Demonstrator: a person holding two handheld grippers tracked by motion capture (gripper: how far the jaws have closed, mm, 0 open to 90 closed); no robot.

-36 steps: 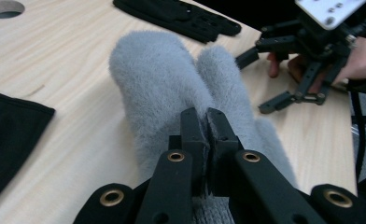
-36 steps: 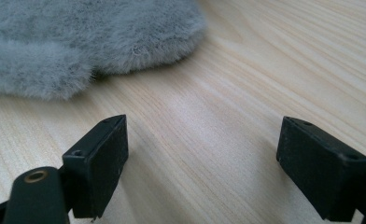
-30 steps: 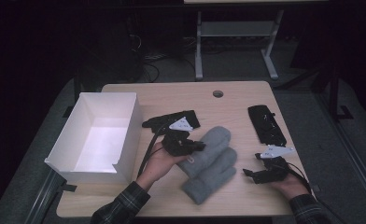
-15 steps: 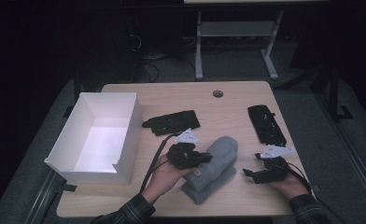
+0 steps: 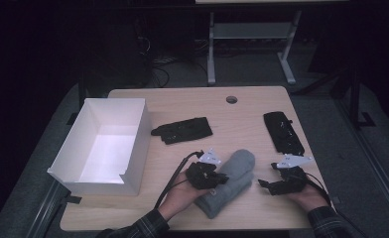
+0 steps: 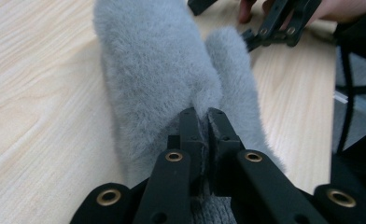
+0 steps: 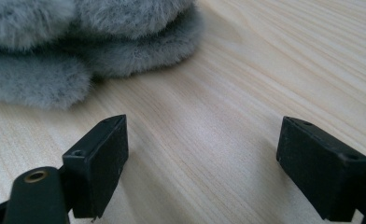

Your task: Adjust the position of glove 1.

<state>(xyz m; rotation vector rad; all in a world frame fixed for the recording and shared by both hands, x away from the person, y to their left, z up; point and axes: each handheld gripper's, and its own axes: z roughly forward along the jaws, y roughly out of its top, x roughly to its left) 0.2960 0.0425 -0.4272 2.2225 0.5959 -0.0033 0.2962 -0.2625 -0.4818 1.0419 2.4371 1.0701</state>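
Two grey fluffy socks [image 5: 232, 173] lie stacked lengthwise near the table's front edge. My left gripper [image 5: 221, 179] rests on the pile's left side. In the left gripper view its jaws [image 6: 202, 114] are pinched together on a fold of the top sock [image 6: 153, 70]. My right gripper [image 5: 267, 184] lies on the table just right of the pile, held by a hand. Its jaws stand wide apart over bare wood [image 7: 202, 158], with the socks' fluffy edge [image 7: 125, 51] a little ahead of them and nothing between the fingers.
An open white box [image 5: 133, 124] stands at the left of the table. Two flat black pieces lie farther back, one mid-table [image 5: 182, 130] and one at the right [image 5: 282, 131]. A round cable hole [image 5: 231, 99] sits near the far edge.
My left gripper moved right, down and toward the front edge with one sock. The two socks lay side by side before and now lie one on the other. The right gripper stayed still.
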